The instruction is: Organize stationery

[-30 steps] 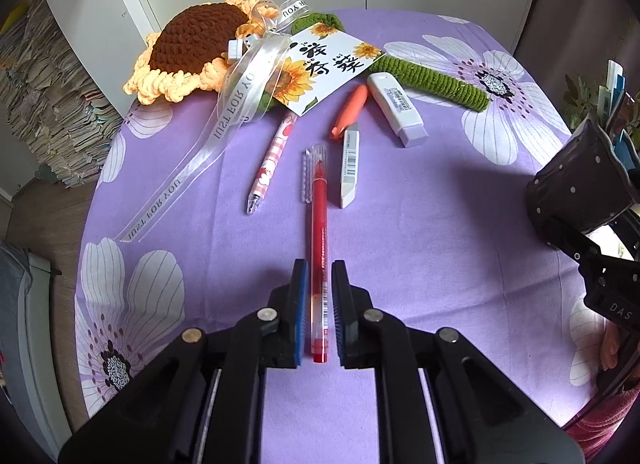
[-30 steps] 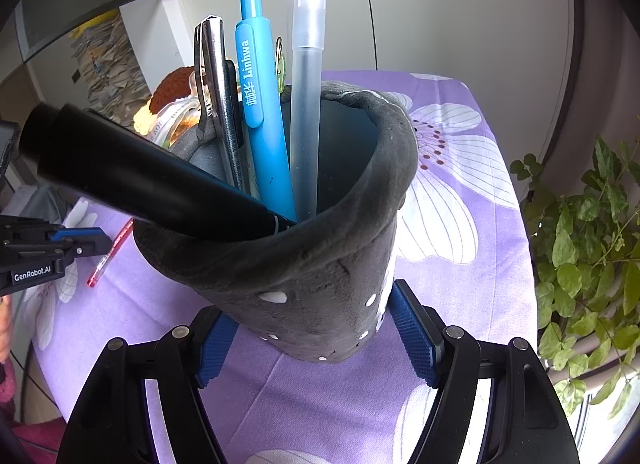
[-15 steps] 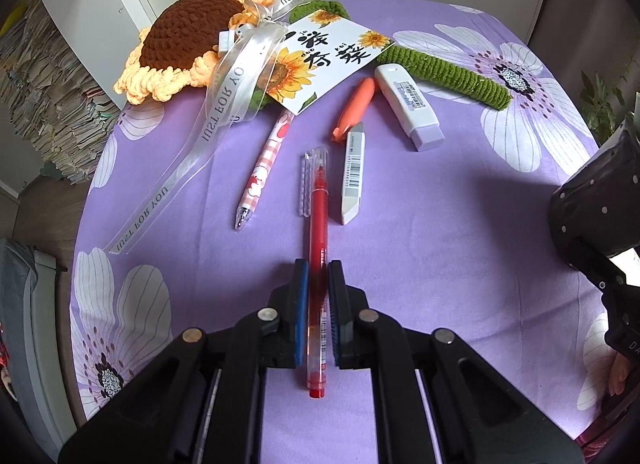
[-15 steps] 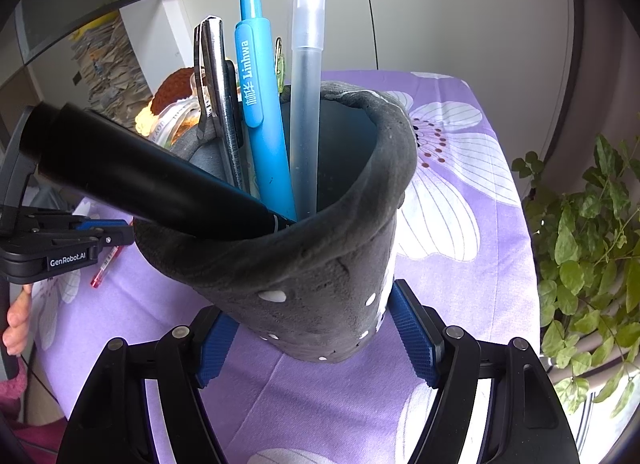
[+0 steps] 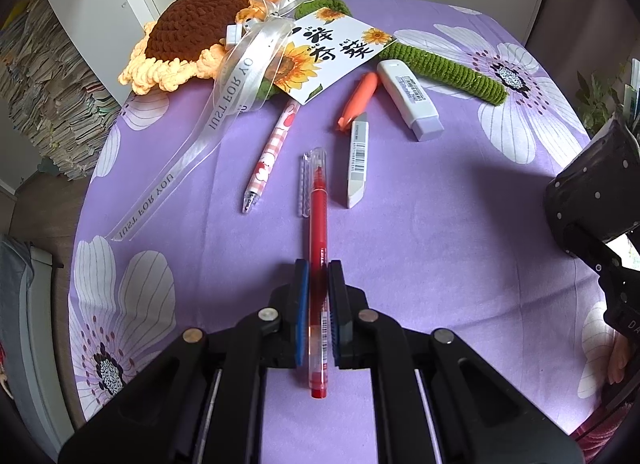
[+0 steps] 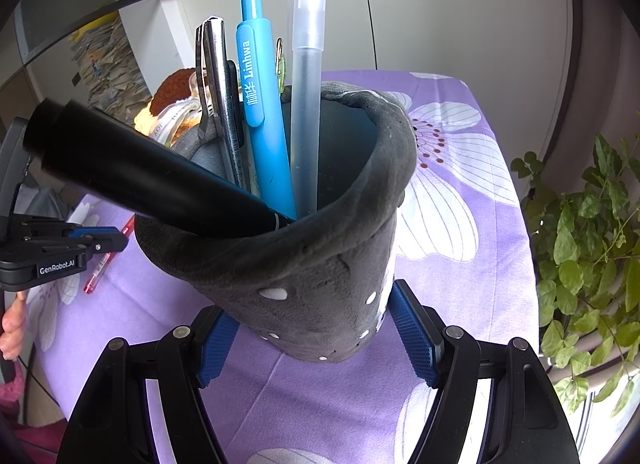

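My left gripper (image 5: 318, 270) is shut on a red pen (image 5: 318, 224) with a clear cap, holding it near its rear end just above the purple flowered tablecloth (image 5: 440, 224). My right gripper (image 6: 316, 328) is shut on a dark grey dotted felt pen holder (image 6: 312, 264), which also shows at the right edge of the left wrist view (image 5: 592, 188). The holder contains a black marker (image 6: 140, 176), a silver pen (image 6: 218, 96), a blue pen (image 6: 260, 96) and a frosted pen (image 6: 306, 76). The left gripper (image 6: 100, 240) with the red pen (image 6: 105, 260) shows to the holder's left.
On the cloth lie a pink checked pen (image 5: 270, 156), a white barcoded eraser stick (image 5: 358, 160), an orange pen (image 5: 358, 98), a white-and-lilac correction tape (image 5: 410, 92), a crocheted sunflower (image 5: 188, 32) with ribbon and card (image 5: 336, 52). A plant (image 6: 588, 248) stands beyond the table's right edge.
My left gripper closed on the red pen and lifted it slightly, pulling back. The right gripper and holder have stayed still.
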A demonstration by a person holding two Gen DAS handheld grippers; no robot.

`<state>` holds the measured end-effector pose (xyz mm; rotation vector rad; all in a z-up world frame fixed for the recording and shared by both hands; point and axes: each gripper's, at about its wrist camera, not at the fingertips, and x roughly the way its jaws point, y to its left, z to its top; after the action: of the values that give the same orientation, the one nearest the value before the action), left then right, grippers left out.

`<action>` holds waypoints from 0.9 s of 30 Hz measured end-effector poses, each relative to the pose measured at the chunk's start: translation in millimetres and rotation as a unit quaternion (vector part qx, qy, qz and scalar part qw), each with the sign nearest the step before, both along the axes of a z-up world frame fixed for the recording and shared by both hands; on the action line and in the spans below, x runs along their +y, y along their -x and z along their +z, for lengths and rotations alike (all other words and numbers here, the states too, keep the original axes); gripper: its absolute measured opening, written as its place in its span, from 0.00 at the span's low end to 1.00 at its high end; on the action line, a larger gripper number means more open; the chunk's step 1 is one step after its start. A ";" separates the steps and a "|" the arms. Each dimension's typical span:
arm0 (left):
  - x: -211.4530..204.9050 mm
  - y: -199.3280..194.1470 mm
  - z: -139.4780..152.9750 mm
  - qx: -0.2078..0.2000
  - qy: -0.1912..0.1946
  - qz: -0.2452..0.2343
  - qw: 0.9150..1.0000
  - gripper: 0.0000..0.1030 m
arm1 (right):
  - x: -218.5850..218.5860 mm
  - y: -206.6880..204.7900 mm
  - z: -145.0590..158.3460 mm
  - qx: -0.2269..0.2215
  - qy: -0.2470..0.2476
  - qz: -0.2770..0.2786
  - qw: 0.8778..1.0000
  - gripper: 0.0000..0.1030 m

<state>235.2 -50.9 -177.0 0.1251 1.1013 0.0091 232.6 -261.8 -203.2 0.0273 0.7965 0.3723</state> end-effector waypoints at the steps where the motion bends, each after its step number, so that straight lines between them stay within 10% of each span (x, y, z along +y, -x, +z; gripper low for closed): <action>1: -0.2 0.8 0.3 -0.001 0.000 -0.001 1.000 0.07 | 0.4 0.0 0.4 0.000 0.000 0.000 1.000 0.72; 27: 7.9 17.1 8.0 -0.007 0.020 -0.008 1.000 0.07 | -5.0 -2.5 -1.1 0.005 -0.012 0.002 1.000 0.72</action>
<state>218.2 -43.0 -168.9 0.0985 1.0858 -0.0263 235.0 -266.8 -204.3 0.0495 0.8015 0.3860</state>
